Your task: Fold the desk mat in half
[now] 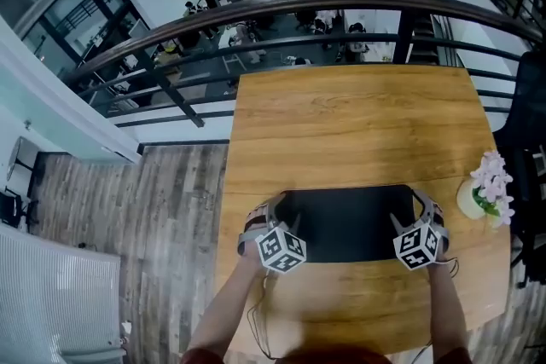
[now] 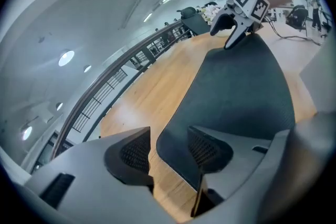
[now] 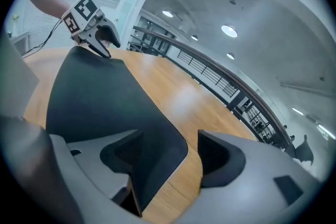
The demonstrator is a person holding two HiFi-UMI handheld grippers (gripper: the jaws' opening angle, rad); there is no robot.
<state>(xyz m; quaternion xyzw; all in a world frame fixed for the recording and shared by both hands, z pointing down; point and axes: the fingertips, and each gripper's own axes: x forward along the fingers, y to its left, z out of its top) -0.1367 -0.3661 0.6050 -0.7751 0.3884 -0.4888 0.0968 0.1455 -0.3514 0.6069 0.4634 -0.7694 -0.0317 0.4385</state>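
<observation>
Forearms come in from the near edge of the table (image 1: pixel 341 124), one to each short end of the desk mat (image 1: pixel 345 222), which lies flat and dark across the near half of the wood. The left gripper (image 1: pixel 277 213) and the right gripper (image 1: pixel 409 210) both stand with jaws wide apart and nothing clamped. Each one's own view shows a rounded corner of the mat lying on the wood in the gap, with neither pad pressing on it. Whether it is one layer or already doubled I can't say from here. My worry is that flat corner: the mat hugs the table, so jaws closing from above could pinch air or just shove it along. If one side catches and the other doesn't, the fold would go over skewed, with the edges mismatched. If it is already doubled, a springy top half could creep open. Watch too the little pot of flowers (image 1: pixel 486 193) just beyond the right end; a wide swing of that arm might tip it.
</observation>
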